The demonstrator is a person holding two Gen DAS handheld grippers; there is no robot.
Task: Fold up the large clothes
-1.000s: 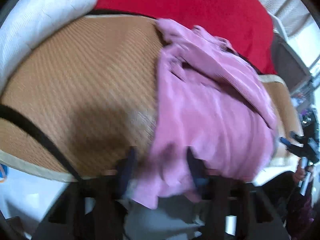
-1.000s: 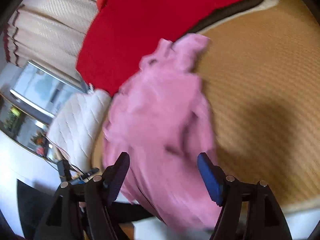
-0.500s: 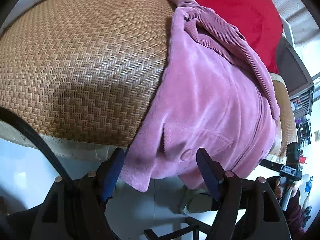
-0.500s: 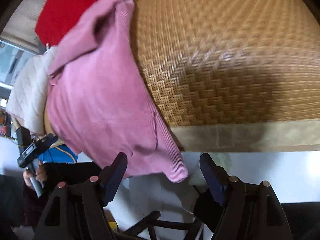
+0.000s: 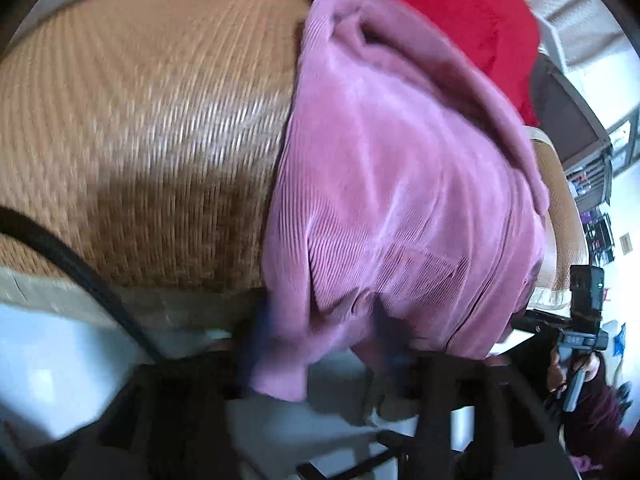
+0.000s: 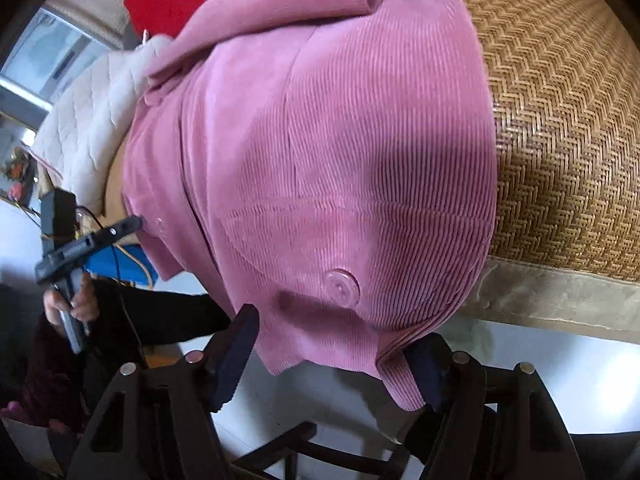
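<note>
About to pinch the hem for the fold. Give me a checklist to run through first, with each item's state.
1. Pink corduroy garment lies on the woven mat: ok.
2. Hem overhangs the mat's edge, reachable: ok.
3. Right tongs open, hem between them, unpinched: ok.
4. Left tongs have just been opening; hem between them, picture blurred: cannot tell.
5. Garment smoothed flat: not ok, bunched collar end.

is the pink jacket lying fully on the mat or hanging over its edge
Hanging over. The jacket's hem droops past the mat's front edge.
</note>
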